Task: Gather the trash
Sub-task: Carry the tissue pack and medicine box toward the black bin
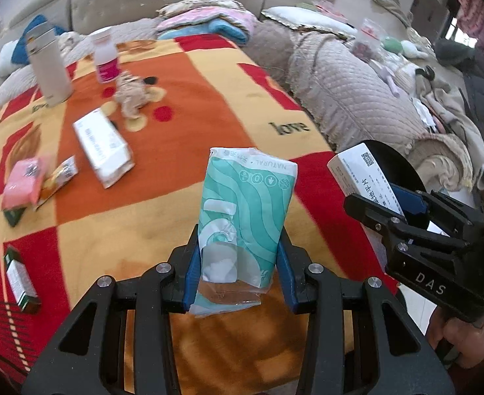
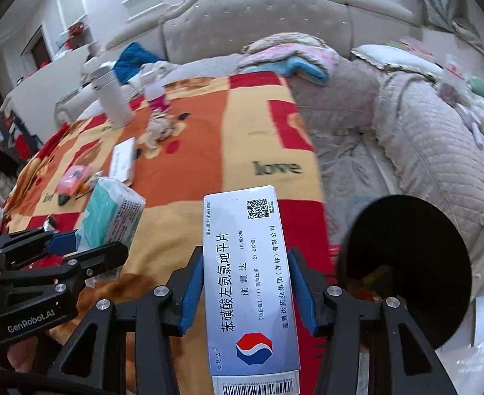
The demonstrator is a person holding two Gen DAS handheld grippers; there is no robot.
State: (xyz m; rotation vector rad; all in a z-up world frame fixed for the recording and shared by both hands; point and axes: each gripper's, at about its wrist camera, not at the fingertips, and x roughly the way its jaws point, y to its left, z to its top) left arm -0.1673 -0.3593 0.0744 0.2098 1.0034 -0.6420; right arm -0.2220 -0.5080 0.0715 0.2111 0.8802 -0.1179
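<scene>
My left gripper (image 1: 238, 273) is shut on a teal tissue pack (image 1: 245, 217), held upright above the orange and red blanket (image 1: 192, 105). My right gripper (image 2: 245, 293) is shut on a white medicine box (image 2: 248, 283) with blue print. The round black bin (image 2: 406, 270) stands just right of that box, at the bed's edge. In the left wrist view the right gripper (image 1: 393, 207) with its box (image 1: 360, 174) hangs in front of the bin (image 1: 393, 164). In the right wrist view the left gripper (image 2: 77, 247) holds the tissue pack (image 2: 113, 214) at the left.
On the blanket lie a white box (image 1: 103, 148), a pink packet (image 1: 23, 184), an orange wrapper (image 1: 57, 177), a green and white box (image 1: 21, 279), a crumpled tissue (image 1: 133, 93), a white flask (image 1: 49, 65) and a pink-labelled bottle (image 1: 105, 56). A quilted beige cover (image 1: 357, 92) lies on the right.
</scene>
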